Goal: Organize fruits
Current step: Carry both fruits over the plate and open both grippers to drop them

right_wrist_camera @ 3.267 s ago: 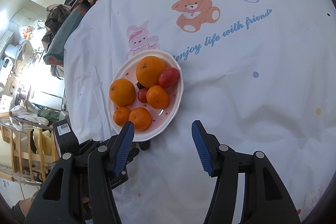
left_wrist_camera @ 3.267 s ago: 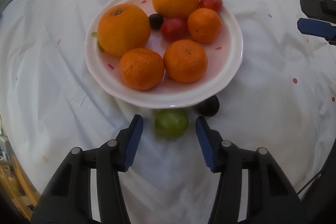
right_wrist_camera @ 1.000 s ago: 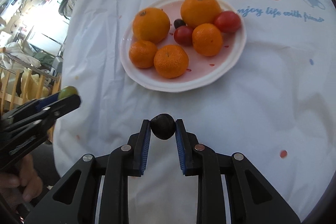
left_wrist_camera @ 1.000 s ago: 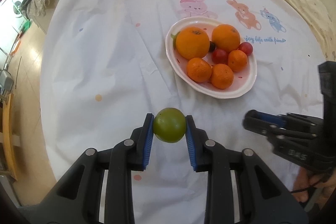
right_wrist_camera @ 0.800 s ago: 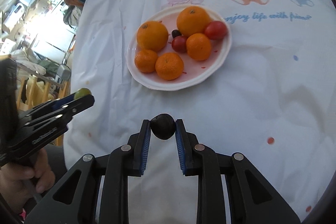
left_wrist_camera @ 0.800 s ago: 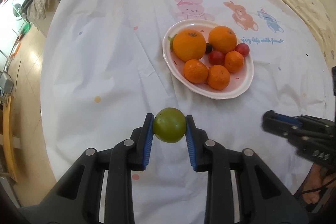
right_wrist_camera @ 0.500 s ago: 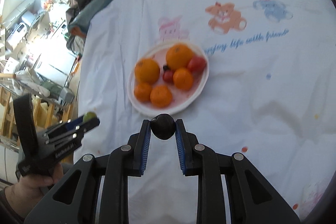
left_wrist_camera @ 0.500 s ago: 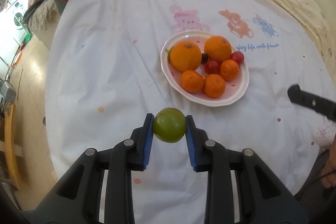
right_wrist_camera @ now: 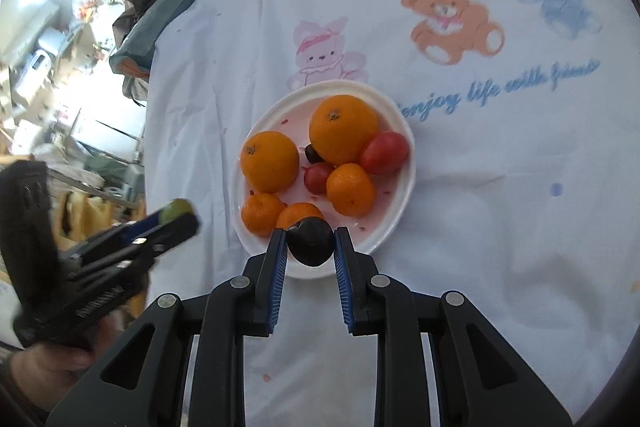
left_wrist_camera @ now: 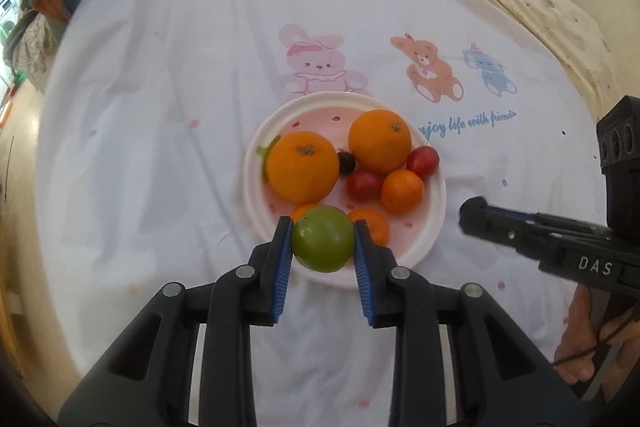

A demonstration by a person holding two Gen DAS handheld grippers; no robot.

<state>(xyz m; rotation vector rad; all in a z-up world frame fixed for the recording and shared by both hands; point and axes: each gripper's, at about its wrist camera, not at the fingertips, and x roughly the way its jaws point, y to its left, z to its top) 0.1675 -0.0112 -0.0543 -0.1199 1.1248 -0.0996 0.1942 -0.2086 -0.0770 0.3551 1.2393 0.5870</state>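
Your left gripper (left_wrist_camera: 323, 241) clamps one green fruit (left_wrist_camera: 322, 238); your right gripper (right_wrist_camera: 311, 241) clamps one dark fruit (right_wrist_camera: 310, 242). Both are held up in front of the plate (left_wrist_camera: 436, 203), which holds two big oranges, three small ones, two red fruits, one dark one.
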